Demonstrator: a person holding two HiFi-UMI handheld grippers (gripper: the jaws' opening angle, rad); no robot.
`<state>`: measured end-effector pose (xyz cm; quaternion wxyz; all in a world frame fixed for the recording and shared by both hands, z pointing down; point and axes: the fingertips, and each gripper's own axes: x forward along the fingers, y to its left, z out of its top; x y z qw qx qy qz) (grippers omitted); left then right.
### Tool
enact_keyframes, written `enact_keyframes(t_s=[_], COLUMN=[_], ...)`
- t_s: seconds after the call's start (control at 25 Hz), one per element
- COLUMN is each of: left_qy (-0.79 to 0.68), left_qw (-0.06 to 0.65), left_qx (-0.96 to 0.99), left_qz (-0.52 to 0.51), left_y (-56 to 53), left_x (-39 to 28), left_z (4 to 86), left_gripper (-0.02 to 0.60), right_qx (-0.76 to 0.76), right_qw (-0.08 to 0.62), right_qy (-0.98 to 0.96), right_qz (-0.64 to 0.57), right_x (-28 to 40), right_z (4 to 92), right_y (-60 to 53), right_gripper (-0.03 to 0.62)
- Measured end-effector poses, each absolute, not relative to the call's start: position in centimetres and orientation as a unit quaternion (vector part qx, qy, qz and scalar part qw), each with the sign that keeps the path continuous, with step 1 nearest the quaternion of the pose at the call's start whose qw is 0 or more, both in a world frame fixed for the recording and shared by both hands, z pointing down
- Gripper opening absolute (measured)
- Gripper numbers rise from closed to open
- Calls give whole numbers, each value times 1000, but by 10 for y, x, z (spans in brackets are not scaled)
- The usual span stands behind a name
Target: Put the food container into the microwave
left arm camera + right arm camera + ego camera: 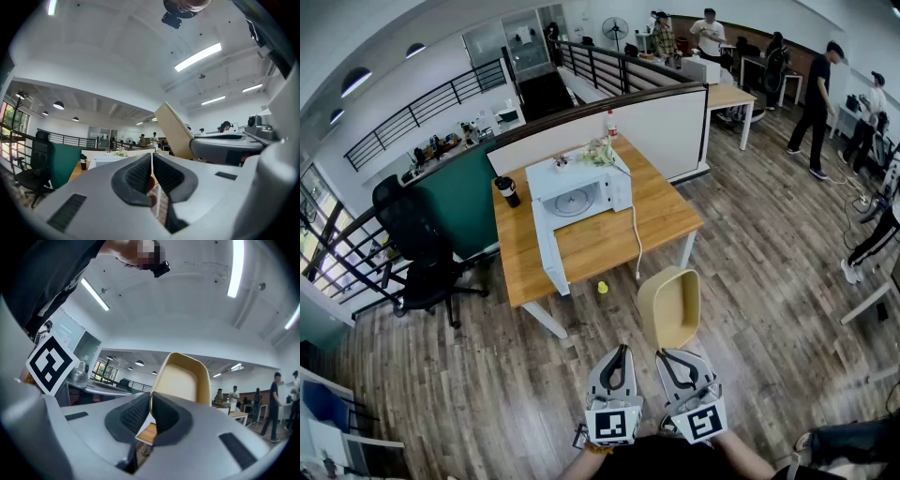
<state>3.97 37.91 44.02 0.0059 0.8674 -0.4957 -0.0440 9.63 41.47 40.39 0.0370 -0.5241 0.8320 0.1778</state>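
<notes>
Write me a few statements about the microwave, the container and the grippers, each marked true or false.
1. The microwave stands with its door open. True.
2. The left gripper holds the food container. False: the right gripper is shut on its rim, and the left is shut on nothing.
3. The food container is inside the microwave. False: it is held in the air, short of the table.
4. A dark cup stands on the table beside the microwave. True.
</notes>
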Motion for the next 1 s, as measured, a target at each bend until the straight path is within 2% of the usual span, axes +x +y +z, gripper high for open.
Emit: enact_keyframes(t_s=[1.0], left_qy=[-456], left_qw=[5], left_qx=[888], left_qz=[-53], left_y=[313], left_x=[-60], left_z=[441], left_gripper=[28], right_qx=[-570], right_qw=[12], right_qy=[801], right_qz=[181], right_x=[6], right_z=[414], right_y=[347], right_gripper=[21])
